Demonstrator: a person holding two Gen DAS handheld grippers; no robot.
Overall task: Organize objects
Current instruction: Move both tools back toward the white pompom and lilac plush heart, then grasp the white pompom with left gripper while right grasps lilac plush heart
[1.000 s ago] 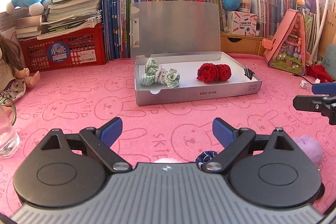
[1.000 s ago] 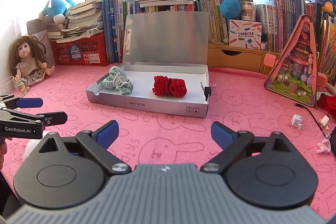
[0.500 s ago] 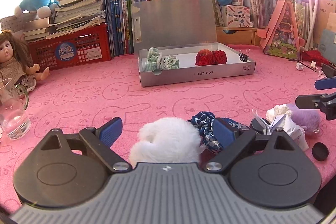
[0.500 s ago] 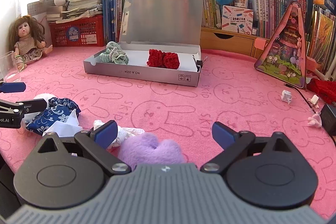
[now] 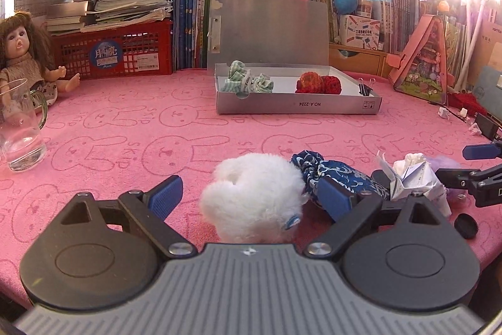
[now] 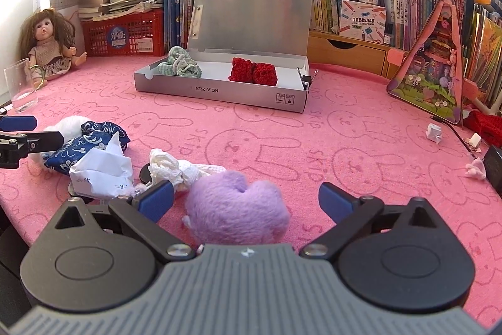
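Near edge: the left gripper (image 5: 248, 197) is straddling a white plush (image 5: 254, 197) unclenched; the right gripper (image 6: 248, 200), likewise released, is framing a purple plush (image 6: 238, 209). Farther off, the silver box (image 6: 219, 91) is already holding two bundles; the near clutter is waiting.

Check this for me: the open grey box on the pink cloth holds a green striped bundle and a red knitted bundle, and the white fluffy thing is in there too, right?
Not quite. The white fluffy thing is not in the grey box; it lies on the pink cloth between the left gripper's open fingers, as the left wrist view shows. The green striped bundle and red knitted bundle are in the box.
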